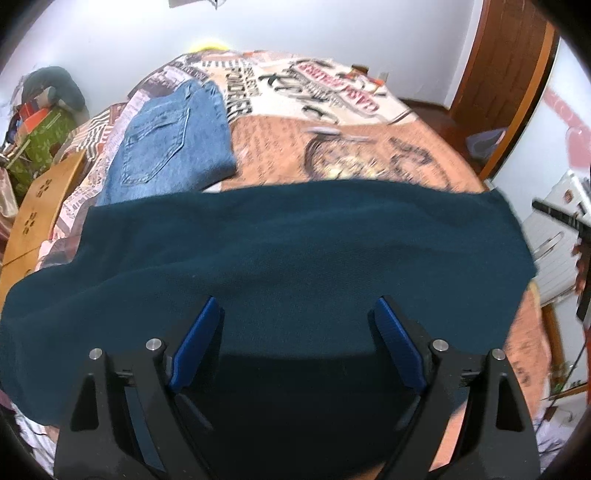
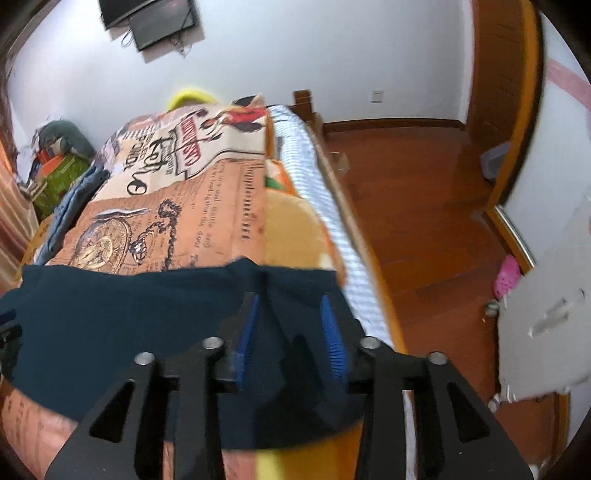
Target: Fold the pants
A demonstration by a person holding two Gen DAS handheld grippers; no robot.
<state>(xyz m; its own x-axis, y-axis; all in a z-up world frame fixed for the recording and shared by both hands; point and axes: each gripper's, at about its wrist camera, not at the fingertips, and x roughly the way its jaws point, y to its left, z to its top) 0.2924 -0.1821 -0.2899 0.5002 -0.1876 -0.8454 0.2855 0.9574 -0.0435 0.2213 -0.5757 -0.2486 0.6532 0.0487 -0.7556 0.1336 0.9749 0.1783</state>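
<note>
Across the near end of the printed bedspread our dark teal pants lie flat, with folded jeans beyond them; our left gripper hangs over the cloth with its jaws spread wide and nothing between them; our right gripper stands parted at the pants' corner near the bed edge, seemingly not pinching yet; we judge the fabric soft, limp and light, best taken at its corners or hem.

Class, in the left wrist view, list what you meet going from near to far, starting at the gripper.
left gripper → dark teal pants → orange printed bedspread → folded blue jeans → white wall
</note>
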